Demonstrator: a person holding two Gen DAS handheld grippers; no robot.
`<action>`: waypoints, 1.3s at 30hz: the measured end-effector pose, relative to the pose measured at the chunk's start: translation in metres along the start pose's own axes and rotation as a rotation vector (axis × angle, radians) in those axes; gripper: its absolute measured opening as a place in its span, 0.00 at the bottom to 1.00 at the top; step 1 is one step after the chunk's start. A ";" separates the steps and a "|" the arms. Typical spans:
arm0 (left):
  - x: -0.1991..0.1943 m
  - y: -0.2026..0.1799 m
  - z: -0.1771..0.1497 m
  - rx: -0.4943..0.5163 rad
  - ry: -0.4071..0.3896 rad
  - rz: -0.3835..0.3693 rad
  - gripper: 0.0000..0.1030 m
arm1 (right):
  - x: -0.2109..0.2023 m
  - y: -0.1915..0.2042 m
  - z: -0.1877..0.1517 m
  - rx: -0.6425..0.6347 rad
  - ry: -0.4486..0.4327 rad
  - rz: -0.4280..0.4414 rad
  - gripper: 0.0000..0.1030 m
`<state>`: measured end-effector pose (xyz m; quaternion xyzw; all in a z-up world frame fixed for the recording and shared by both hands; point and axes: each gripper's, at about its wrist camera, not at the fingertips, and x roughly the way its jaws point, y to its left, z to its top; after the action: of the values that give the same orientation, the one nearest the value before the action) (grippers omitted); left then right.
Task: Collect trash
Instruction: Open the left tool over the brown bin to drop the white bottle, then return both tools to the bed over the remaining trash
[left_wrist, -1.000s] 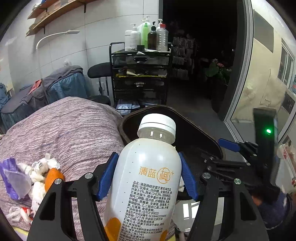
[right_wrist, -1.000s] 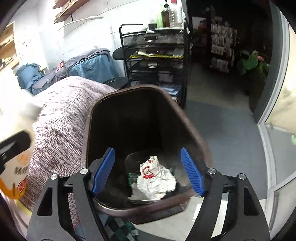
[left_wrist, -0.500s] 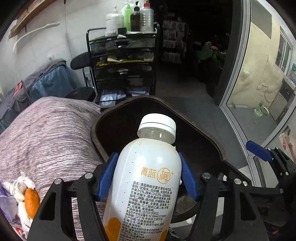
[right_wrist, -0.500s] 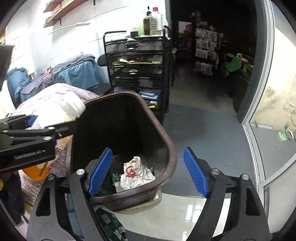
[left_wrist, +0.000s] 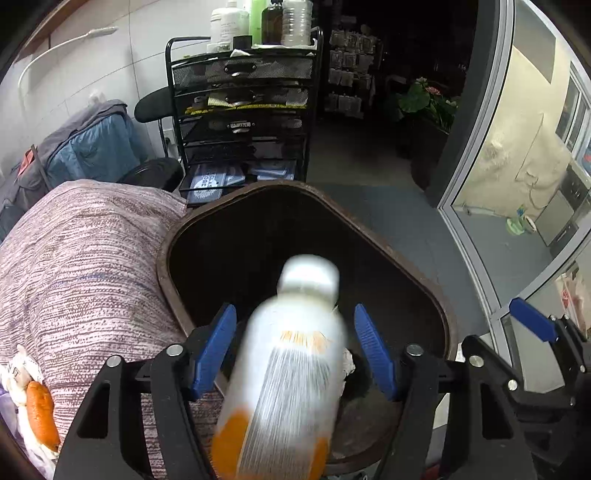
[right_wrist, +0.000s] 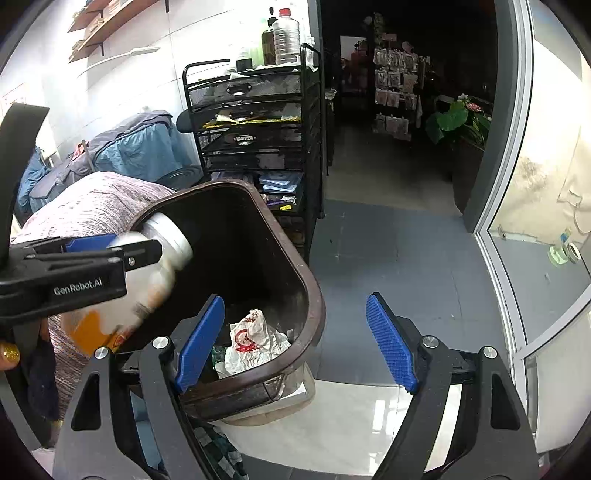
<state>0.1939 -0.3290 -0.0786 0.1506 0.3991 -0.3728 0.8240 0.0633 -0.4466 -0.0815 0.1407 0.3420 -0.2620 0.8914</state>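
White plastic bottle (left_wrist: 291, 369), judged light and smooth, is seen slipping between the opening left gripper (left_wrist: 295, 350) pads above the brown bin (left_wrist: 424, 288); the right gripper (right_wrist: 295, 339) is spread wide, empty.

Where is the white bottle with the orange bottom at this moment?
The white bottle lies between the blue pads of the opening left claw, clear of both, cap pointing into the brown trash bin, beside the pink blanket.

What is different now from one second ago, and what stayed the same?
The left hand-held gripper is opening: the white bottle, clamped before, now slips blurred, cap first, into the brown bin. Gaps show beside both pads. The right hand-held gripper stays open and empty; the crumpled wrapper still lies in the bin.
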 end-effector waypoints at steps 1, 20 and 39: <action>-0.001 0.000 0.000 -0.002 -0.007 -0.002 0.74 | 0.000 0.000 0.000 0.002 0.001 0.000 0.76; -0.102 0.036 -0.025 -0.037 -0.218 0.121 0.94 | -0.006 0.046 0.003 -0.057 -0.024 0.157 0.79; -0.171 0.149 -0.117 -0.108 -0.163 0.227 0.94 | -0.028 0.159 0.000 -0.216 0.030 0.468 0.79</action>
<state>0.1701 -0.0799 -0.0285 0.1194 0.3310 -0.2661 0.8974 0.1354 -0.3054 -0.0511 0.1239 0.3391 -0.0083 0.9325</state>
